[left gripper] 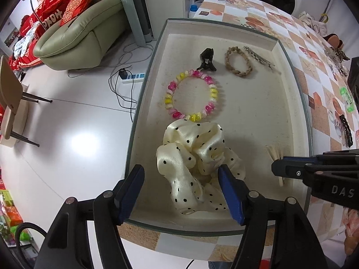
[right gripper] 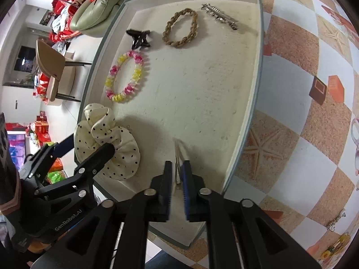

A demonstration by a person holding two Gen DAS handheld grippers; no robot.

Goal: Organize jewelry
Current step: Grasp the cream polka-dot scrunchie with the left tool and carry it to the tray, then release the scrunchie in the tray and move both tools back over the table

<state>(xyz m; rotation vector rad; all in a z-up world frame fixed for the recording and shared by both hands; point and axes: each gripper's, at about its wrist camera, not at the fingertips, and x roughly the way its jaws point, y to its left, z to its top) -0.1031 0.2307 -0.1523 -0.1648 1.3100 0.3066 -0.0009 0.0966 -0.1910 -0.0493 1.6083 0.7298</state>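
A shallow cream tray (left gripper: 253,112) (right gripper: 213,85) holds the jewelry. A cream polka-dot scrunchie (left gripper: 190,157) (right gripper: 105,130) lies at its near left corner. My left gripper (left gripper: 181,172) (right gripper: 86,148) stands open around it, and its right finger touches the fabric. A thin pale hair clip (right gripper: 179,154) (left gripper: 274,152) rests on the tray floor between the narrowly parted fingers of my right gripper (right gripper: 177,165) (left gripper: 277,168), with a small gap showing. Further back lie a pink-and-yellow coil ring (left gripper: 191,95) (right gripper: 125,77), a black claw clip (left gripper: 206,60), a brown braided ring (left gripper: 239,61) and a silver clip (left gripper: 258,57).
The tray sits at the left edge of a table with a checkered cloth (right gripper: 303,89). More accessories lie on the cloth to the right, among them a green piece (left gripper: 346,98) and a black chain (left gripper: 346,132). Beyond the edge are floor, a chair (left gripper: 11,103) and a sofa (left gripper: 89,27).
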